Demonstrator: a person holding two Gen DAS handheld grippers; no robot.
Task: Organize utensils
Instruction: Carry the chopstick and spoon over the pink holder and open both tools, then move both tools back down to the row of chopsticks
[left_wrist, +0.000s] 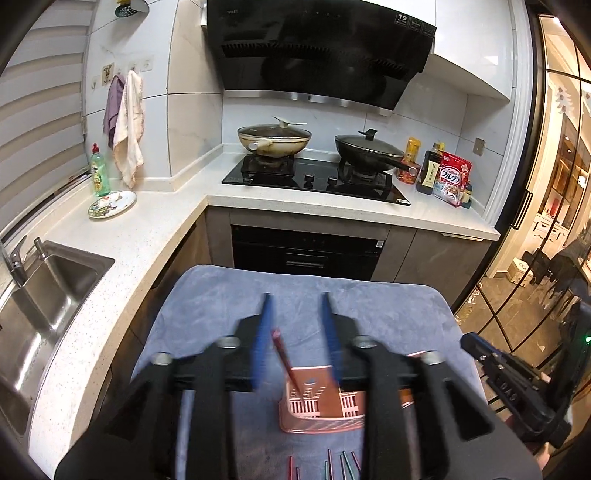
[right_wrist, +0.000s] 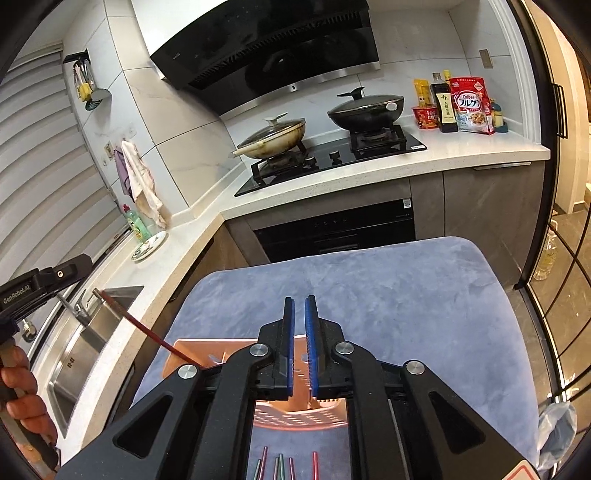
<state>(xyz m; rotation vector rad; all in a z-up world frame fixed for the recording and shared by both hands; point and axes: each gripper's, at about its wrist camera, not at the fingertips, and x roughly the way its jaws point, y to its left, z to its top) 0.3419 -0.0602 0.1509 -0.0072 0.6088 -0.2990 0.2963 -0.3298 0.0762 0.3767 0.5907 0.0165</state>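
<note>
A blue-grey cloth (right_wrist: 369, 288) covers the work surface, and everything else sits on or over it. Near the cloth's near edge stands a pink slotted utensil basket (left_wrist: 317, 410), its perforated wall showing in the right wrist view beneath the black linkages. The left gripper (left_wrist: 297, 332) hovers above the basket with its blue fingers (left_wrist: 263, 332) clearly apart; a red chopstick (left_wrist: 286, 363) stands tilted in the basket, its upper end rising into the gap between those fingers, closer to the left one, without either pad visibly pressing it. In the right wrist view the same chopstick leans out of the basket's left side toward the sink. The right gripper (right_wrist: 300, 343) is over the basket too, its fingers almost together with only a thin slit and nothing between them. Loose coloured chopsticks (right_wrist: 280, 467) lie on the cloth just nearer than the basket.
</note>
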